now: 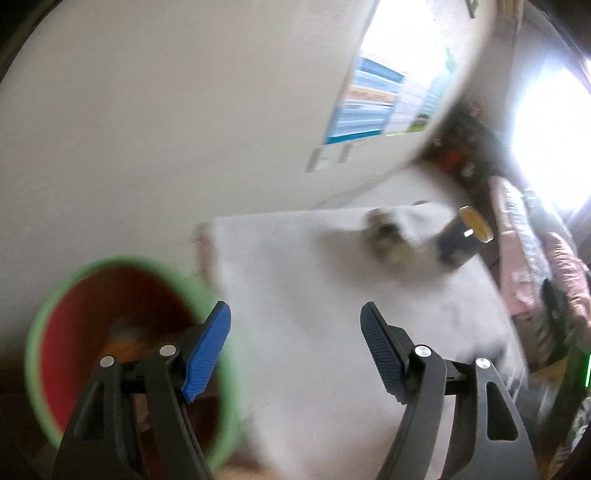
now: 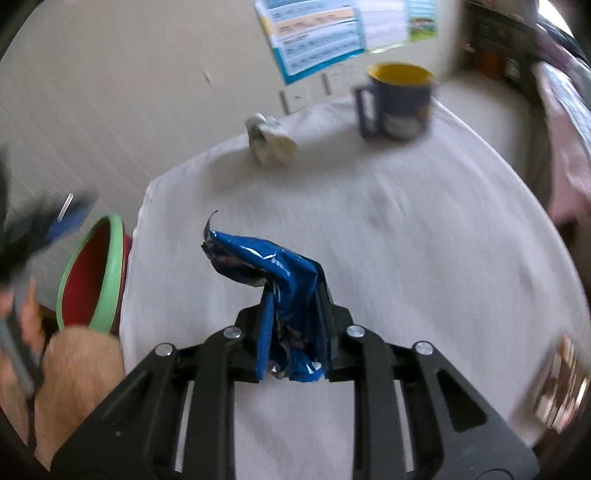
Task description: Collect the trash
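My right gripper (image 2: 293,295) is shut on a crumpled blue foil wrapper (image 2: 266,264) and holds it above the white-clothed table (image 2: 406,240). A red bin with a green rim (image 2: 92,273) stands left of the table; it also shows in the left wrist view (image 1: 110,332). My left gripper (image 1: 295,350) is open and empty, at the bin's rim by the table's left edge. A crumpled whitish piece of trash (image 2: 271,138) lies at the table's far side; it shows blurred in the left wrist view (image 1: 388,236).
A dark blue mug with a yellow inside (image 2: 397,101) stands at the table's far edge, also seen in the left wrist view (image 1: 461,236). A small packet (image 2: 557,387) lies at the table's right edge. A poster (image 2: 332,33) hangs on the wall. The person's knee (image 2: 77,373) is at the lower left.
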`<move>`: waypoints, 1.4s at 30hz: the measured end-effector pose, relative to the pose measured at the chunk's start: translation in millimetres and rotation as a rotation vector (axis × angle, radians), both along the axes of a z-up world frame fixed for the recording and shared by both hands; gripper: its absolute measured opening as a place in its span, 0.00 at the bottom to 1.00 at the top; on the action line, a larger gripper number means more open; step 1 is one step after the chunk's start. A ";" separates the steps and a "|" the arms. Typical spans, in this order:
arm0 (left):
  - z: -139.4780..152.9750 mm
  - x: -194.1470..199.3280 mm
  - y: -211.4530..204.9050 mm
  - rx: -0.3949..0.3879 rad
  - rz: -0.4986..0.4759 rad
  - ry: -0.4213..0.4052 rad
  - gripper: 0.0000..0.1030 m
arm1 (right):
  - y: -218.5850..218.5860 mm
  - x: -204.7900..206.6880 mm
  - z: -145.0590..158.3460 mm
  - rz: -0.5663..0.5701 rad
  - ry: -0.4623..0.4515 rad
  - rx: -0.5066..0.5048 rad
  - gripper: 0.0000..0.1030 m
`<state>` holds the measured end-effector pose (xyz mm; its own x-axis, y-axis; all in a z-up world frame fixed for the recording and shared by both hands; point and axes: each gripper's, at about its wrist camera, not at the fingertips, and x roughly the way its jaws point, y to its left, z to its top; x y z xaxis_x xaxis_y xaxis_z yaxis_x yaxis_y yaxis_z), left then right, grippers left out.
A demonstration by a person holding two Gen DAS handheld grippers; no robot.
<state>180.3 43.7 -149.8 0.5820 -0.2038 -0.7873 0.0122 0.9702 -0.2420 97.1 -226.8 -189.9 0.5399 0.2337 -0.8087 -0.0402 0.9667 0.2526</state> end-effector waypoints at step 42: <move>-63.9 124.0 -136.6 0.133 -0.107 0.152 0.54 | 4.9 -48.4 -21.5 -0.036 -0.085 -0.020 0.29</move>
<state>304.3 -92.9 -213.6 0.4348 -0.1468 -0.8885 0.0901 0.9888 -0.1193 48.7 -221.9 -211.3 0.6143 0.1970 -0.7640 -0.0260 0.9728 0.2300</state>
